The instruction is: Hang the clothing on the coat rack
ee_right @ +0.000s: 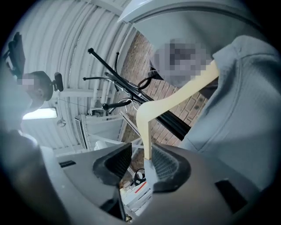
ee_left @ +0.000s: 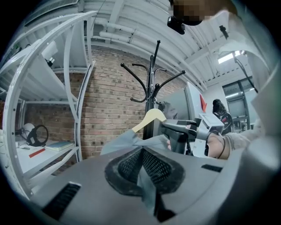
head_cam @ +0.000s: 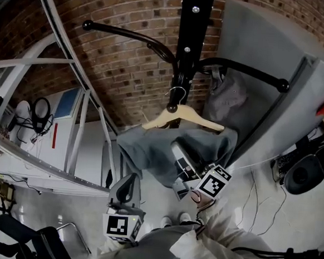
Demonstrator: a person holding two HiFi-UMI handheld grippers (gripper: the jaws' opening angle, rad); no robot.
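The black coat rack stands before a brick wall, its curved arms spreading left and right. A wooden hanger carries the grey clothing. Its metal hook sits close against the pole below the arms; I cannot tell whether it rests on a peg. My right gripper is under the hanger's right half. In the right gripper view the jaws stand open with the hanger's end between them, next to the right pad. My left gripper is lower left, and its jaws are shut on a fold of the clothing.
White metal shelving fills the left, with headphones on a shelf. A grey partition stands right of the rack, and another grey garment hangs from the right arm. Cables and equipment lie on the floor at right, a chair at lower left.
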